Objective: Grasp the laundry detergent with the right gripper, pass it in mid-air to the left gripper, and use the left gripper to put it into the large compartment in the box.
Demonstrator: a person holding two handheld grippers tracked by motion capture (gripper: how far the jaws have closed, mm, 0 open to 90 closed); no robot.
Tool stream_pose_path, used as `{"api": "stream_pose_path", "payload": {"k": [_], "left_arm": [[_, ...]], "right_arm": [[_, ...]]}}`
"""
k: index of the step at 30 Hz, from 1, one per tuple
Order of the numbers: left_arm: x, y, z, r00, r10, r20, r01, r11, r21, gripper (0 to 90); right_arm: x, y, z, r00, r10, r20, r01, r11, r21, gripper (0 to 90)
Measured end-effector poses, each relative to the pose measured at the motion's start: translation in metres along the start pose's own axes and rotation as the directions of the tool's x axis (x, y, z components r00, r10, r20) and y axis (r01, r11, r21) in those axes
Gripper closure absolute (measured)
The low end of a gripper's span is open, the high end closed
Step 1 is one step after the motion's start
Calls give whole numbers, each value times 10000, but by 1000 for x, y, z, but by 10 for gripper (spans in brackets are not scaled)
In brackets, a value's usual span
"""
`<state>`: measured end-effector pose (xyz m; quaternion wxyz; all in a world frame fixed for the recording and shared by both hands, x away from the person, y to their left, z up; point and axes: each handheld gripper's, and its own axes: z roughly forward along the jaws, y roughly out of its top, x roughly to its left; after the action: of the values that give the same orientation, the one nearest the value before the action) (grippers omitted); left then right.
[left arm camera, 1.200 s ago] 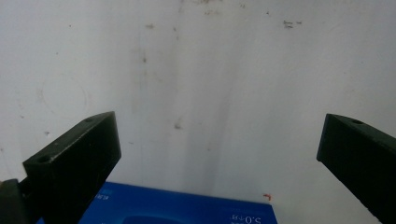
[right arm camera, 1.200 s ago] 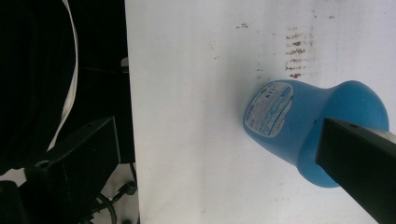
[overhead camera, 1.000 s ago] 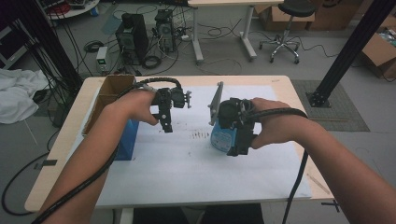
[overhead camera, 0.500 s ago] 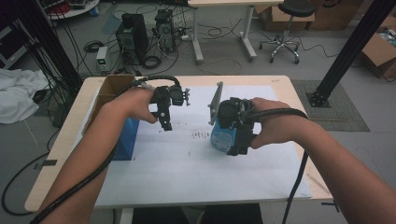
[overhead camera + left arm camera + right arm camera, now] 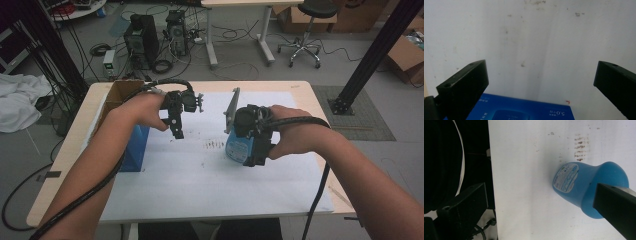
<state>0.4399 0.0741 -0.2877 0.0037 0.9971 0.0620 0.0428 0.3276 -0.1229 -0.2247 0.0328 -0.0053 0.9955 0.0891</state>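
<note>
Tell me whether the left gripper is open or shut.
Open. In the left gripper view its two black jaws stand wide apart over the white sheet, nothing between them; a blue box lies below the left gripper.

A light wooden table [image 5: 300,90] covered with white paper [image 5: 210,180] stands on a grey floor [image 5: 350,60]. Behind it are two black computer towers [image 5: 141,40], a black rolling stool [image 5: 304,30] and brown cardboard boxes [image 5: 407,55].

Bottle [image 5: 594,187]: smooth blue plastic, slight sheen, glossy paper label. Jaws: matt black plastic, both grippers. Box [image 5: 524,110]: glossy blue printed card. Sheet [image 5: 200,180]: matt white paper, scuffed and stained. Table [image 5: 65,165]: light wood edge. Carton [image 5: 117,92]: raw brown cardboard.
</note>
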Motion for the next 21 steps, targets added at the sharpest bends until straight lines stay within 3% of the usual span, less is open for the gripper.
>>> {"api": "stream_pose_path", "payload": {"k": [5, 10, 13, 17, 21], "left_arm": [[0, 0, 2, 10000, -32, 36, 32, 10000, 13, 1], [1, 0, 3, 10000, -24, 37, 24, 10000, -28, 1], [0, 0, 2, 10000, -11, 29, 11, 10000, -84, 1], [-1, -1, 1, 10000, 0, 18, 1, 10000, -82, 1], [-1, -3, 0, 10000, -23, 12, 23, 10000, -47, 1]], "right_arm": [[-2, -1, 2, 10000, 22, 14, -22, 10000, -37, 0], [-1, -5, 1, 9998, 147, 124, -140, 9983, -559, 0], [-1, -10, 1, 9995, 296, 147, -277, 9928, -1169, 0], [0, -21, 2, 9984, 563, 107, -523, 9715, -2314, 0], [2, -32, 3, 9975, 706, 53, -645, 9370, -3434, 0]]}}
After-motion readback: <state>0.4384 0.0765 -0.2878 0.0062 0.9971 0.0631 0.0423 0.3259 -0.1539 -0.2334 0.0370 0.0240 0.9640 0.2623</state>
